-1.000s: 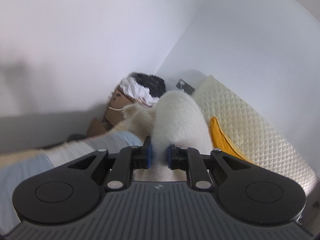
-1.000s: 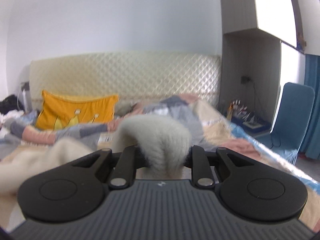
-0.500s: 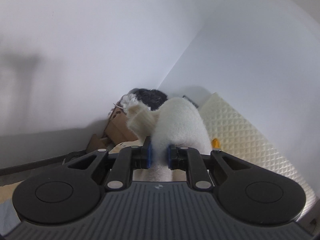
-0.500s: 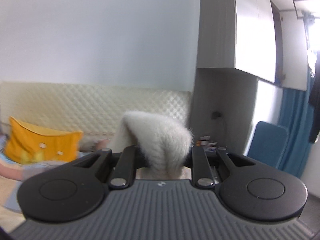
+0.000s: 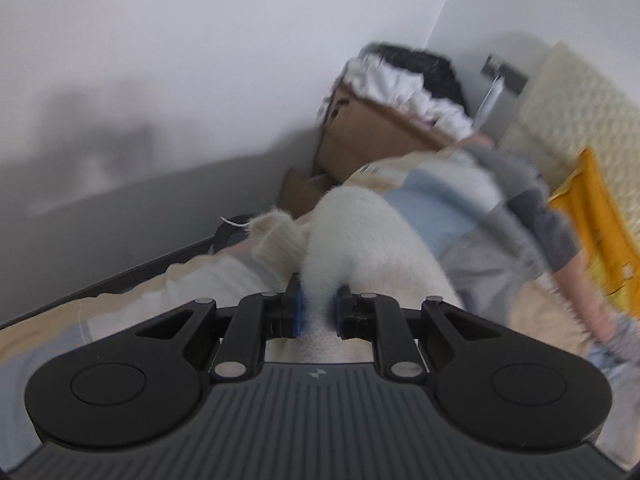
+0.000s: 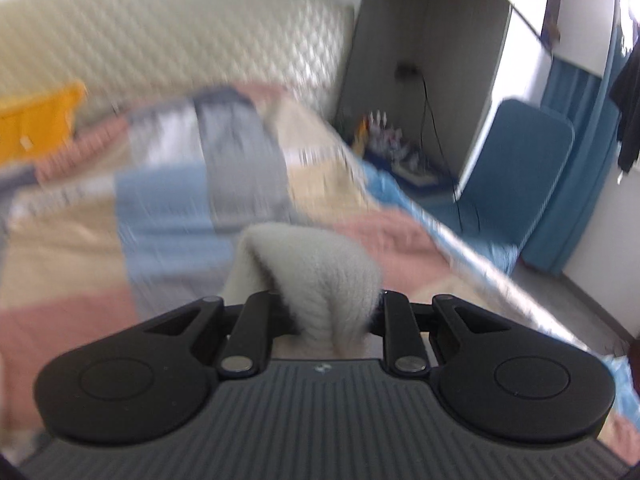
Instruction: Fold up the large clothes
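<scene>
A fluffy cream-white garment (image 5: 360,236) bulges up out of my left gripper (image 5: 319,312), which is shut on a fold of it; a ribbed cuff (image 5: 276,240) sticks out to the left. In the right wrist view another part of the same fuzzy garment (image 6: 320,272) is pinched by my right gripper (image 6: 332,316), also shut on it. Both grippers point down toward a bed with a patchwork cover (image 6: 160,200). How the rest of the garment hangs is hidden below the gripper bodies.
A cardboard box (image 5: 372,140) stuffed with white and dark clothes stands in the wall corner. A yellow pillow (image 5: 600,224) leans on the quilted headboard (image 6: 180,40). A blue chair (image 6: 516,172) and a small cluttered table (image 6: 396,152) stand right of the bed.
Both views rose toward the walls half a second ago and have now swung down to the bed again. The picture is blurred with motion. Both grips on the garment stay the same.
</scene>
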